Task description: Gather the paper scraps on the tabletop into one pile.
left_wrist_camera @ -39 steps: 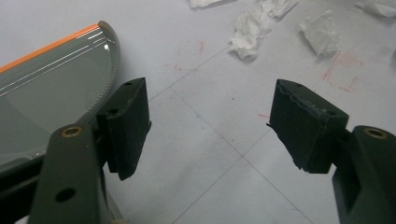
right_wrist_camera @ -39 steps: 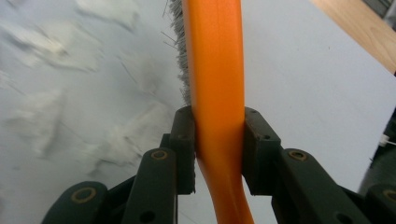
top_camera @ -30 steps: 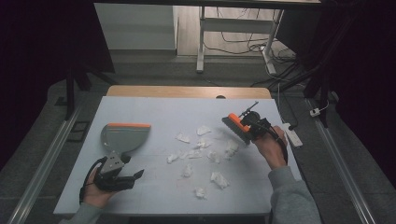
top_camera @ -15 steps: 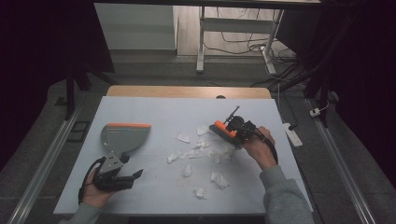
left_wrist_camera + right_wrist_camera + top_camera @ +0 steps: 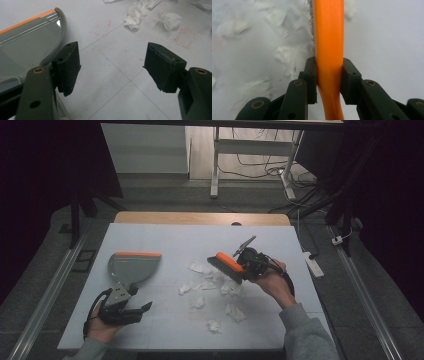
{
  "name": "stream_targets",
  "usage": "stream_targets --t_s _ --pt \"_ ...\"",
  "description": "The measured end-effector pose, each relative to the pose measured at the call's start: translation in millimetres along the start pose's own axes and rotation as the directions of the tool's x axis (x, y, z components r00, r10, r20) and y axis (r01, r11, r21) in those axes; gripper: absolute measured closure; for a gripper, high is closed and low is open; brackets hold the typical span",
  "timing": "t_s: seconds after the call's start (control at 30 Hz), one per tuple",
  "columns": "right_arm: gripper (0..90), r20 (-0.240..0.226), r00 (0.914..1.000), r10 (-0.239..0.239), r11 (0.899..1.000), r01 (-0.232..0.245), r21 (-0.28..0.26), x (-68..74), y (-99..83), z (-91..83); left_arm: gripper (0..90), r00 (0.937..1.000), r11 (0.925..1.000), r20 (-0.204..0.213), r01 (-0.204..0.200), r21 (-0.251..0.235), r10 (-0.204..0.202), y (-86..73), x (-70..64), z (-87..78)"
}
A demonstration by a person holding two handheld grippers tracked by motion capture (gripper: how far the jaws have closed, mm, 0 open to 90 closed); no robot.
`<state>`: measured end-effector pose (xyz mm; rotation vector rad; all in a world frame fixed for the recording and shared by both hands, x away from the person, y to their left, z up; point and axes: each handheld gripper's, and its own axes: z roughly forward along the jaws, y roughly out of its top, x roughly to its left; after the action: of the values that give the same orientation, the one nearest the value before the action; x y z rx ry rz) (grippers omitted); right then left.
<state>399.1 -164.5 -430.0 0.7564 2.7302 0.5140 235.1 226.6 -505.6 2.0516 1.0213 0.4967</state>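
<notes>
An orange hand brush (image 5: 227, 265) with dark bristles is clamped in my right gripper (image 5: 248, 261), just right of the table's middle; the orange handle (image 5: 328, 55) runs straight up between its jaws. Several crumpled white paper scraps (image 5: 200, 285) lie scattered under and in front of the brush, blurred paper scraps (image 5: 284, 55) left of the handle. A grey dustpan (image 5: 131, 267) with an orange lip lies flat at the left. My left gripper (image 5: 131, 312) rests low near the front left, open and empty, its jaws wide apart; the dustpan (image 5: 27, 45) sits just left of it.
The white table top (image 5: 165, 242) carries faint red marks (image 5: 183, 37) and thin grid lines. A white power strip (image 5: 312, 262) lies on the floor off the right edge. Desk legs and cables stand beyond the far edge.
My right gripper has carried the brush leftward and down toward the paper scraps near the table's middle. The left gripper and dustpan have stayed put.
</notes>
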Motion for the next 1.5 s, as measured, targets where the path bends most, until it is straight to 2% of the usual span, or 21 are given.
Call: stream_targets --t_s 0.17,0.27,0.37,0.47,0.63,0.77,0.83,1.0,1.03,1.1,1.23,1.37,1.5 --pt "70.2 0.043 0.9949 0.092 0.993 -0.088 -0.08 -26.4 -1.1 -6.7 29.9 1.0 1.0 0.001 0.001 0.001 -0.001 -0.1 0.4 0.5" --pt "70.3 0.091 0.9892 0.115 0.991 -0.108 -0.076 -38.7 3.1 -1.7 29.9 1.0 1.0 0.001 0.001 0.002 -0.001 -0.3 0.8 0.7" --pt "70.3 0.124 0.9869 0.104 0.994 -0.101 -0.03 -48.4 13.7 12.4 29.9 1.0 1.0 0.0 0.002 -0.001 -0.002 -0.4 1.1 0.2" --pt "70.3 0.153 0.9865 0.058 0.997 -0.064 0.039 -53.4 27.1 30.3 29.9 1.0 1.0 0.0 0.008 -0.001 -0.008 -1.0 3.4 0.6" --pt "70.3 0.159 0.9873 -0.005 0.996 -0.009 0.085 -57.2 47.8 48.8 30.1 0.9998 0.9998 -0.004 0.019 0.004 -0.019 -4.1 8.3 0.4" --pt "70.4 0.137 0.9897 -0.041 0.994 0.027 0.104 -54.1 61.3 60.2 30.3 0.9998 0.9998 -0.008 0.02 0.001 -0.02 -5.7 9.2 -1.9" --pt "70.4 0.129 0.9878 -0.087 0.99 0.071 0.124 -49.0 66.6 63.2 30.3 0.9998 0.9998 -0.009 0.02 0.0 -0.02 -6.3 9.3 -2.9" --pt "70.6 0.116 0.9754 -0.187 0.971 0.166 0.171 -31.5 69.2 63.8 30.3 0.9996 0.9996 -0.008 0.027 -0.003 -0.027 -8.0 9.5 -3.7" --pt "70.6 0.11 0.9706 -0.214 0.965 0.193 0.178 -29.8 68.4 62.6 30.3 0.9996 0.9996 -0.008 0.027 -0.002 -0.027 -8.0 9.3 -3.6" --pt "70.6 0.093 0.9658 -0.242 0.958 0.222 0.18 -24.9 66.1 59.7 30.3 0.9996 0.9997 -0.008 0.026 -0.001 -0.026 -7.7 8.4 -3.3" --pt "70.7 0.045 0.9632 -0.265 0.955 0.255 0.152 -15.1 57.5 52.8 30.3 0.9999 0.9999 -0.007 0.014 -0.003 -0.014 -6.1 5.9 -3.3" --pt "70.7 0.004 0.9597 -0.281 0.95 0.278 0.146 -4.2 47.0 44.8 30.2 0.9999 0.9999 -0.005 0.011 0.0 -0.011 -6.2 4.8 -2.8" --pt "70.6 -0.049 0.9532 -0.298 0.943 0.302 0.137 6.2 41.0 36.4 30.3 0.9999 0.9999 -0.008 0.011 -0.003 -0.011 -6.0 4.9 -3.8"
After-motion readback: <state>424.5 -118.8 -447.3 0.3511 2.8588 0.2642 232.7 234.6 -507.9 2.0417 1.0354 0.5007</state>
